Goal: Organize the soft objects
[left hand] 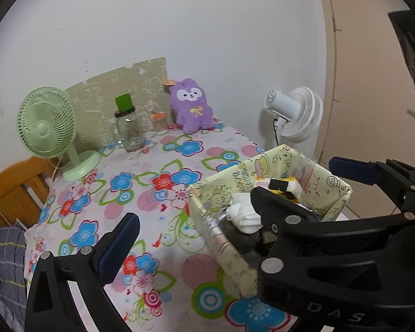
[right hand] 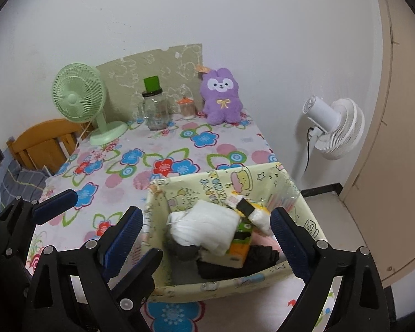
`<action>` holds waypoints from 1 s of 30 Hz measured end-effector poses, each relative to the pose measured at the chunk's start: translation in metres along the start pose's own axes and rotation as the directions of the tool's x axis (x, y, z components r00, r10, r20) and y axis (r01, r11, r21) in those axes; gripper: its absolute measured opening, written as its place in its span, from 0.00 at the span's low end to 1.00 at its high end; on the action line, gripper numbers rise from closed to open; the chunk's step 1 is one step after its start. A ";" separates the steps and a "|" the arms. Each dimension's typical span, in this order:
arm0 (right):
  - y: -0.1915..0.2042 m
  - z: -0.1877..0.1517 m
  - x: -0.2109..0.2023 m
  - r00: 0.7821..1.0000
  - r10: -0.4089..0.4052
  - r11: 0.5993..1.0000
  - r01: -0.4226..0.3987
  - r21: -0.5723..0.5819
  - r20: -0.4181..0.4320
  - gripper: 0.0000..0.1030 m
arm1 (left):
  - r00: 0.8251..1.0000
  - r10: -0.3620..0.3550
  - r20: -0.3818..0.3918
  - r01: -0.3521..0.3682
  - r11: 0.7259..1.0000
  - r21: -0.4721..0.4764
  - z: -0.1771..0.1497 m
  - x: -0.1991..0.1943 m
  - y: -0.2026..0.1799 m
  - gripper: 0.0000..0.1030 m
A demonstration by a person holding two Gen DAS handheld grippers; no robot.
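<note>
A pale yellow cartoon-print fabric basket (right hand: 262, 182) stands at the near right corner of the table. It holds a white cloth bundle (right hand: 207, 227), black cloth (right hand: 260, 254), a grey soft item and an orange-green pack. A purple plush bunny (right hand: 221, 96) sits upright at the back against the wall. My right gripper (right hand: 207, 213) hovers open above the basket's near side, touching nothing. My left gripper (left hand: 199, 238) is open over the floral cloth just left of the basket (left hand: 332, 193), holding nothing. Its blue-padded fingers (right hand: 55, 204) show at the left of the right wrist view.
A green desk fan (right hand: 80, 96), a glass jar with a green lid (right hand: 153, 108) and a small orange-capped jar (right hand: 186, 108) line the back of the floral table (right hand: 119, 182). A white floor fan (right hand: 334, 127) stands right; a wooden frame (right hand: 41, 141) left.
</note>
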State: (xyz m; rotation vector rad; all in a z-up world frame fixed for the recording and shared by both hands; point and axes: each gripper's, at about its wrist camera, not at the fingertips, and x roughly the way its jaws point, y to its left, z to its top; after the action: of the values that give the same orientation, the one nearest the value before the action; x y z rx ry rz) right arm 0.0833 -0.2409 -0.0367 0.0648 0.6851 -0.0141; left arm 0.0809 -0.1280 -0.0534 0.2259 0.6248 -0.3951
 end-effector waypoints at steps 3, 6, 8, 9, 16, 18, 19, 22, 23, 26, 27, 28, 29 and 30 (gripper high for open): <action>0.010 -0.001 -0.008 1.000 0.003 1.000 -0.003 -0.009 0.013 0.92 | 1.000 0.018 0.010 -0.018 1.000 -0.020 -0.005 -0.011 0.011 1.00; 0.020 -0.003 -0.016 1.000 0.006 1.000 -0.005 -0.016 0.030 0.95 | 0.999 0.031 0.017 -0.031 0.999 -0.043 -0.009 -0.020 0.020 1.00; 0.026 -0.004 -0.022 0.999 0.008 1.000 -0.007 -0.024 0.046 0.96 | 0.999 0.042 0.022 -0.040 0.997 -0.059 -0.012 -0.026 0.027 1.00; 0.030 -0.005 -0.025 0.998 0.010 1.000 -0.008 -0.030 0.056 0.96 | 0.999 0.045 0.024 -0.044 0.997 -0.063 -0.013 -0.029 0.029 1.00; 0.052 -0.008 -0.045 0.994 0.027 0.998 -0.020 -0.064 0.106 0.97 | 0.994 0.099 0.049 -0.093 0.990 -0.107 -0.023 -0.055 0.052 1.00; 0.058 -0.009 -0.051 0.992 0.032 0.997 -0.023 -0.073 0.120 0.98 | 0.993 0.109 0.053 -0.102 0.988 -0.118 -0.025 -0.061 0.058 1.00; 0.060 -0.009 -0.053 0.992 0.035 0.997 -0.025 -0.077 0.125 0.98 | 0.992 0.114 0.055 -0.107 0.987 -0.122 -0.026 -0.063 0.060 1.00; 0.069 -0.009 -0.062 0.988 0.043 0.995 -0.030 -0.090 0.146 0.99 | 0.988 0.140 0.068 -0.130 0.982 -0.138 -0.029 -0.074 0.069 1.00; 0.070 -0.009 -0.064 0.987 0.046 0.995 -0.033 -0.092 0.151 0.99 | 0.987 0.146 0.072 -0.135 0.980 -0.144 -0.031 -0.077 0.072 1.00; 0.075 -0.009 -0.071 0.985 0.054 0.995 -0.039 -0.094 0.164 0.99 | 0.984 0.161 0.082 -0.146 0.976 -0.162 -0.033 -0.087 0.080 1.00; 0.076 -0.009 -0.074 0.984 0.057 0.995 -0.041 -0.093 0.169 0.99 | 0.983 0.165 0.085 -0.149 0.975 -0.167 -0.034 -0.089 0.082 1.00; 0.077 -0.009 -0.076 0.983 0.058 0.995 -0.042 -0.093 0.172 0.99 | 0.981 0.170 0.089 -0.153 0.973 -0.173 -0.035 -0.092 0.085 1.00; 0.078 -0.009 -0.078 0.983 0.059 0.995 -0.044 -0.093 0.174 0.99 | 0.979 0.180 0.092 -0.161 0.971 -0.179 -0.036 -0.096 0.087 1.00; 0.079 -0.009 -0.080 0.982 0.062 0.995 -0.046 -0.094 0.177 0.99 | 0.978 0.188 0.095 -0.168 0.968 -0.184 -0.036 -0.099 0.089 1.00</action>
State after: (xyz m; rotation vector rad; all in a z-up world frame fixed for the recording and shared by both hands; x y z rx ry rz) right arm 0.0182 -0.1625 0.0112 -0.0040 0.5027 0.0619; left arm 0.0261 -0.0078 -0.0143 0.0896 0.5210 -0.1764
